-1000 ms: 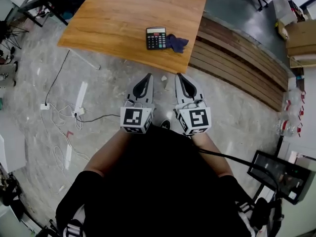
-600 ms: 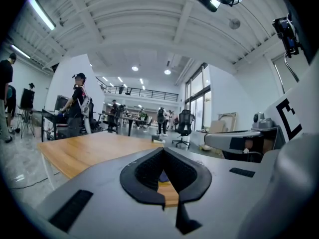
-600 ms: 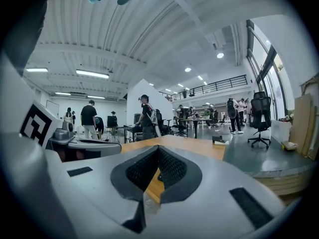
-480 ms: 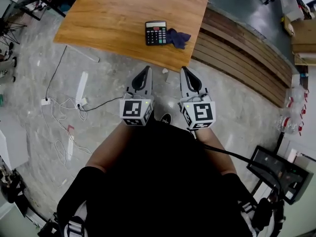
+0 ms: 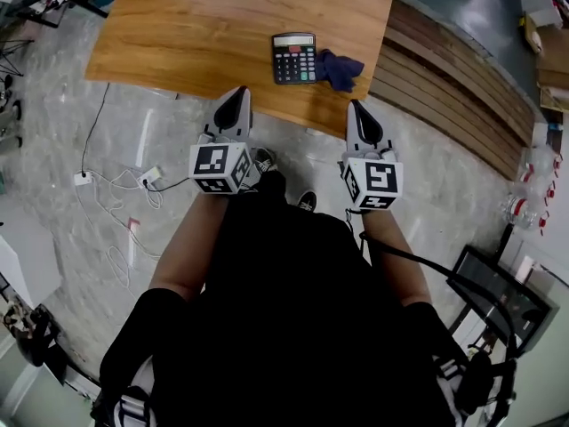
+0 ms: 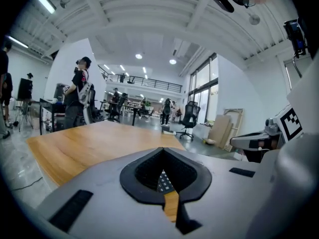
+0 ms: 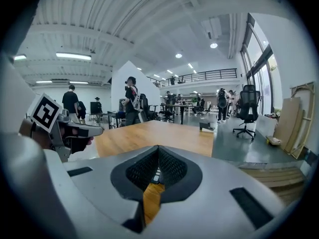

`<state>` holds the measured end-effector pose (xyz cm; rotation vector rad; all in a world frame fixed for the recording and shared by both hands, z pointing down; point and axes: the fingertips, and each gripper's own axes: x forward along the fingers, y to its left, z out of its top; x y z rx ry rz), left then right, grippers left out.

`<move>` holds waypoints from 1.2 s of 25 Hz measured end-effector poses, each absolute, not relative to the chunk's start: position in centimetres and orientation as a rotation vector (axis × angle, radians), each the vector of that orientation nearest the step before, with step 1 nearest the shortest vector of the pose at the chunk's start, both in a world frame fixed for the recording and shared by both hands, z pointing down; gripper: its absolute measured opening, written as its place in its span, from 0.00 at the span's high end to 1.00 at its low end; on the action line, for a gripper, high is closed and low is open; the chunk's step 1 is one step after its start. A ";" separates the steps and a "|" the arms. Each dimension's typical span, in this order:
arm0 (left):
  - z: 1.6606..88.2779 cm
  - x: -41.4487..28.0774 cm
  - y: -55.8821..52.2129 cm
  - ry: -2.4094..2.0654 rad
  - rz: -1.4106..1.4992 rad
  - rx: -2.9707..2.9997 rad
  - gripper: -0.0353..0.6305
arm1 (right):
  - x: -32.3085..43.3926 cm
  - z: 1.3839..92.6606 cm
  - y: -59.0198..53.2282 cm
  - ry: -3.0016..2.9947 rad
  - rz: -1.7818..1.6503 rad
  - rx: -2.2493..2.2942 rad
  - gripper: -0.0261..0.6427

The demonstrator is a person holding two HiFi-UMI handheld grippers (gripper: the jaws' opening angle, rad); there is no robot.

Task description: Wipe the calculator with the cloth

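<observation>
Shows left gripper (image 5: 237, 96) and right gripper (image 5: 357, 109) with jaws pressed together, empty, tips at the near edge of a wooden table (image 5: 196, 25). Near that edge, black calculator (image 5: 294, 58), with dark blue cloth (image 5: 341, 68) toward the table's right side. Below the table, grey stone floor (image 5: 80, 132) and white cables (image 5: 116, 189). Compared with a second ago, nearer the table and wider apart.
</observation>
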<state>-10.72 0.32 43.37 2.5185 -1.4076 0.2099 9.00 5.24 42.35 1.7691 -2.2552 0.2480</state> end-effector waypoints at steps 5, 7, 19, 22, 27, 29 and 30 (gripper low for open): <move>45.6 -10.4 -4.6 -1.265 0.272 2.568 0.94 | 8.1 44.5 1.3 -2.175 0.284 1.794 0.94; 46.9 -9.6 -5.5 -1.211 0.298 2.573 0.94 | 7.8 45.8 0.2 -2.151 0.298 1.785 0.94; 55.4 -7.1 -8.7 -1.104 0.465 2.414 0.94 | 6.0 56.8 -7.2 -2.076 0.346 1.445 0.94; 56.4 -6.5 -9.3 -1.112 0.484 2.391 0.94 | 6.8 59.4 -7.7 -2.033 0.403 1.431 0.94; 58.0 -5.8 -10.9 -1.136 0.490 2.342 0.94 | 7.3 61.2 -9.0 -2.050 0.425 1.424 0.94; 58.7 -5.7 -11.5 -1.144 0.498 2.322 0.94 | 7.5 61.8 -9.8 -2.049 0.415 1.422 0.94; 59.1 -5.6 -11.7 -1.146 0.503 2.313 0.94 | 7.5 61.8 -10.2 -2.058 0.409 1.427 0.94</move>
